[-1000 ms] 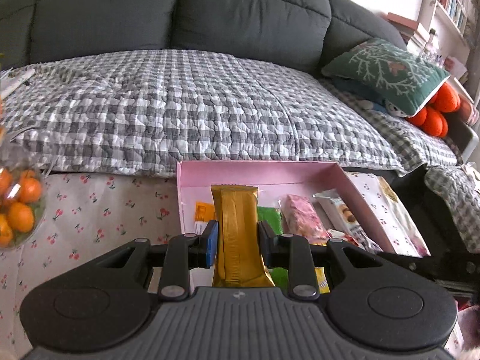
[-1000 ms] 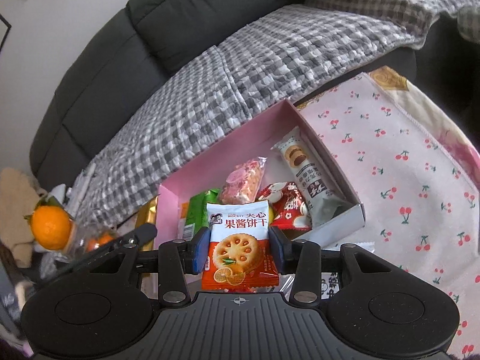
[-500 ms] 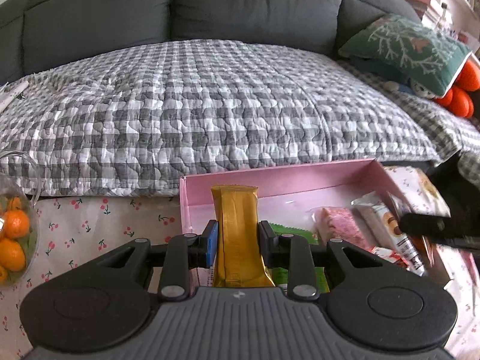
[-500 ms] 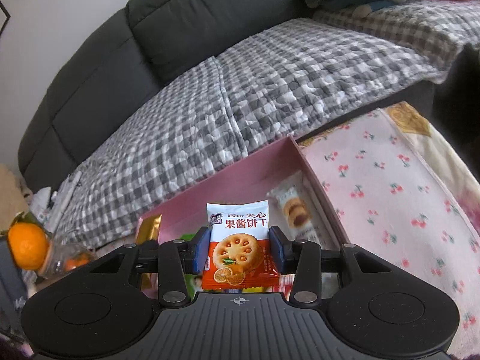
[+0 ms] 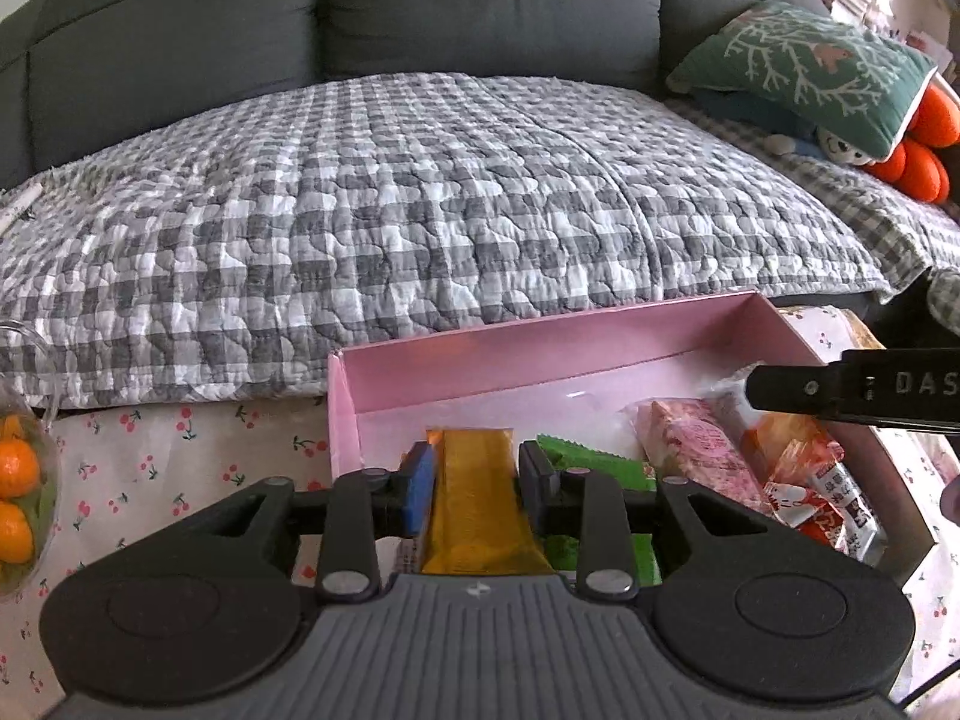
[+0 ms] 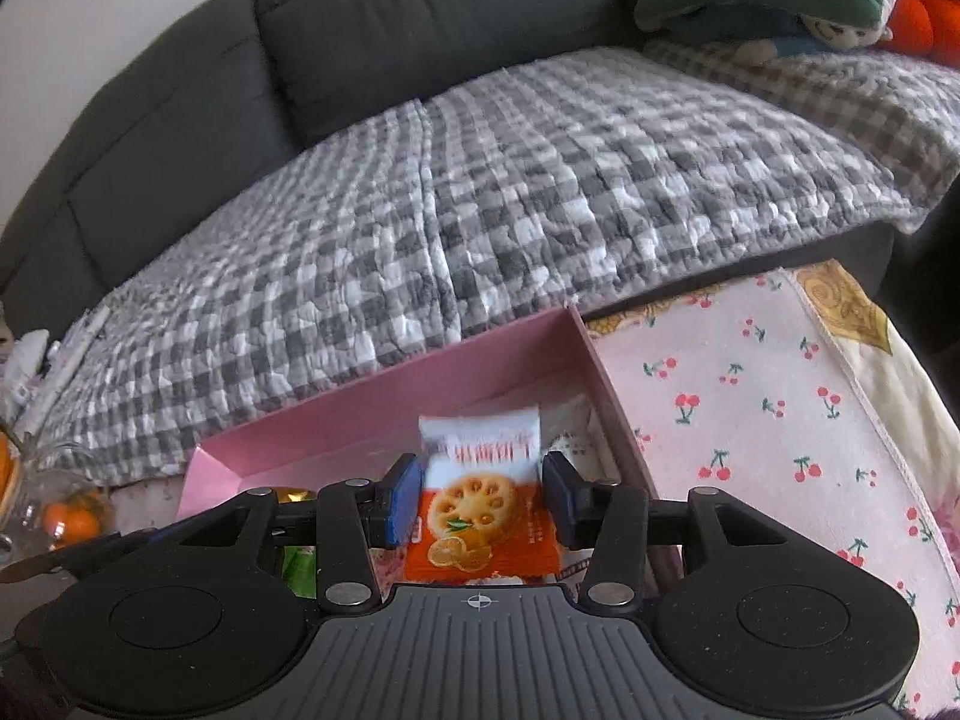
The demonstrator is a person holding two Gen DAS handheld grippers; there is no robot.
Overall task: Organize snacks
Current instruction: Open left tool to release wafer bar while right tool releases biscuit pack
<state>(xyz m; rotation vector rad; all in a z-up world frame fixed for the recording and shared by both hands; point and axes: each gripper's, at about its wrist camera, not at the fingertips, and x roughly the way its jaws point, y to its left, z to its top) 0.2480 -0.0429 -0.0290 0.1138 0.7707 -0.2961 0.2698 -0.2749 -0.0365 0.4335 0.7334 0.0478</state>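
Two grippers sit low in front of you over the pink box (image 5: 600,354). Your left gripper (image 5: 477,489) has the gold bar (image 5: 477,504) between its jaws, which are opening; the pads look just clear of the wrapper. Your right gripper (image 6: 480,501) is opening too, with the orange biscuit packet (image 6: 480,516) loose between its pads, above the box's right end. That packet shows a round biscuit, an orange slice and blurred red characters. At 3 o'clock in the left view, a black finger reads "DAS". Inside the box lie a green packet (image 5: 591,465), a pink packet (image 5: 699,450) and a red packet (image 5: 825,492). A cherry-print cloth (image 6: 768,414) covers the table. Beyond it, at 12 o'clock, a grey checked quilt (image 5: 420,192) lies on a dark sofa (image 5: 480,0); at 1 o'clock rests a green cushion (image 5: 804,66).
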